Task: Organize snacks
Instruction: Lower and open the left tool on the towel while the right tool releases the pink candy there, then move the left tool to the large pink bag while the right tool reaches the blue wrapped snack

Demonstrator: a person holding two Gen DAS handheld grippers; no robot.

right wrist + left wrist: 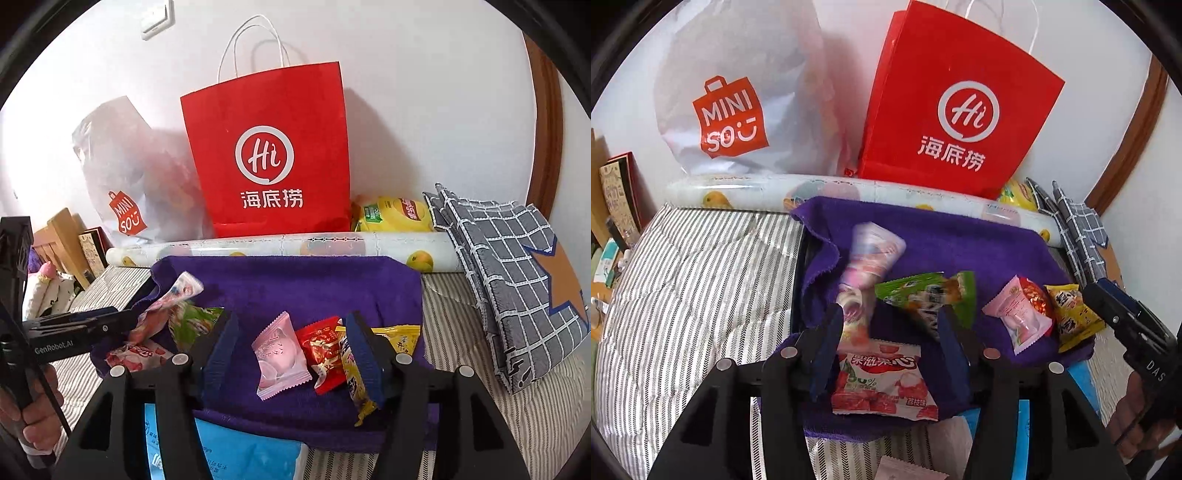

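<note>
Both the left gripper [886,328] and right gripper [291,347] have fingers apart, holding nothing. Set each snack flat on the purple towel [295,284], in neat groups.

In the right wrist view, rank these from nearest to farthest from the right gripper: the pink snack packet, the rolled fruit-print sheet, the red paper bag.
1. Pink snack packet: on the purple towel, between the right gripper fingers.
2. Rolled fruit-print sheet: lying along the towel's far edge.
3. Red paper bag: upright behind the roll, against the wall.
</note>
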